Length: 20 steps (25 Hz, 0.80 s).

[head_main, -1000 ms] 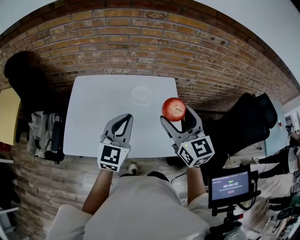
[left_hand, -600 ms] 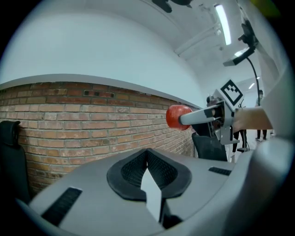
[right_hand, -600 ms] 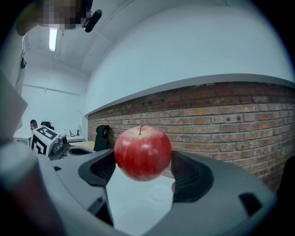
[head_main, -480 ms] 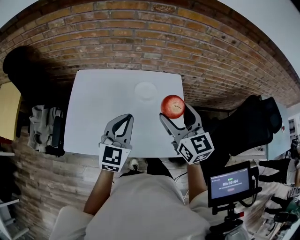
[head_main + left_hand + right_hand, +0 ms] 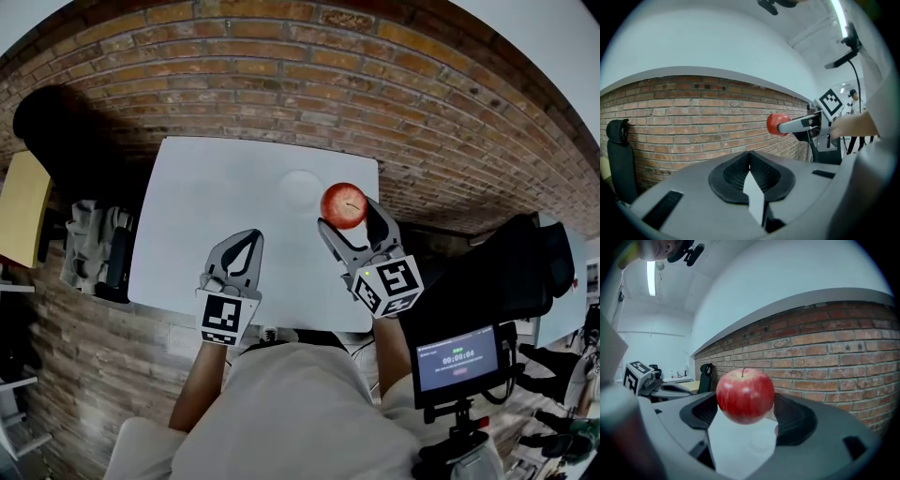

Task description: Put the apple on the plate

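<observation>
A red apple [image 5: 344,204] is held in the air by my right gripper [image 5: 349,217], whose jaws are shut on its sides; it fills the middle of the right gripper view as the apple [image 5: 745,395]. A pale round plate [image 5: 300,189] lies on the white table [image 5: 206,216], just left of and beyond the apple; under the fruit the same plate [image 5: 761,442] shows faintly. My left gripper [image 5: 246,242] hovers over the table's near half with its jaws shut and nothing in them. From the left gripper view the apple [image 5: 776,123] appears at the right.
A brick wall [image 5: 281,84] runs behind the table. A black chair [image 5: 56,127] stands at the far left, a yellow table [image 5: 21,217] beside it. A black chair [image 5: 506,272] and a small monitor [image 5: 457,358] are at the right.
My right gripper has carried the apple forward and slightly left, closer to the plate. The left gripper has held its place.
</observation>
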### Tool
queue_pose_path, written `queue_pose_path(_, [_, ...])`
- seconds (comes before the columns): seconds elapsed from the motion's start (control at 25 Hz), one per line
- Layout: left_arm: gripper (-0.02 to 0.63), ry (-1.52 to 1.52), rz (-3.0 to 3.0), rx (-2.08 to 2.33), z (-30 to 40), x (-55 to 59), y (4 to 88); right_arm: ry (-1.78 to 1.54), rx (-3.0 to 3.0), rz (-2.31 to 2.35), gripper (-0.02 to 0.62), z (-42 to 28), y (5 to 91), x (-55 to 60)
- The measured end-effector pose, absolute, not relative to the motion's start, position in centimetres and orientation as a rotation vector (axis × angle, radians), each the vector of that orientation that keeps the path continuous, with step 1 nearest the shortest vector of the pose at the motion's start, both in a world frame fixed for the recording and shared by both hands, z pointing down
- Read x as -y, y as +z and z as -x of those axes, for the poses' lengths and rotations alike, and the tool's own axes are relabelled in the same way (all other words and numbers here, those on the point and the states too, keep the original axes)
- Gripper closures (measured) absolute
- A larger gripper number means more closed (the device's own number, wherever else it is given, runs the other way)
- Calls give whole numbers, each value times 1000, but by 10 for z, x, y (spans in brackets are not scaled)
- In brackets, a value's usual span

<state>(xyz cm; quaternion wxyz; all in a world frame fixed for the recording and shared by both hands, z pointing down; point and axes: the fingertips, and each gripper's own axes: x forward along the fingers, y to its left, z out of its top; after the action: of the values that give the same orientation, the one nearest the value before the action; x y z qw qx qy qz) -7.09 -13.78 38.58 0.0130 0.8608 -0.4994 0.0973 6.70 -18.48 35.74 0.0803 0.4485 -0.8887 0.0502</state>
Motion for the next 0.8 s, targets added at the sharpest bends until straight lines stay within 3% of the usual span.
queue_pose_path(0.8, [600,375,-2536,1643,78,173,411,192,2631,-1180,224,-54,416,259])
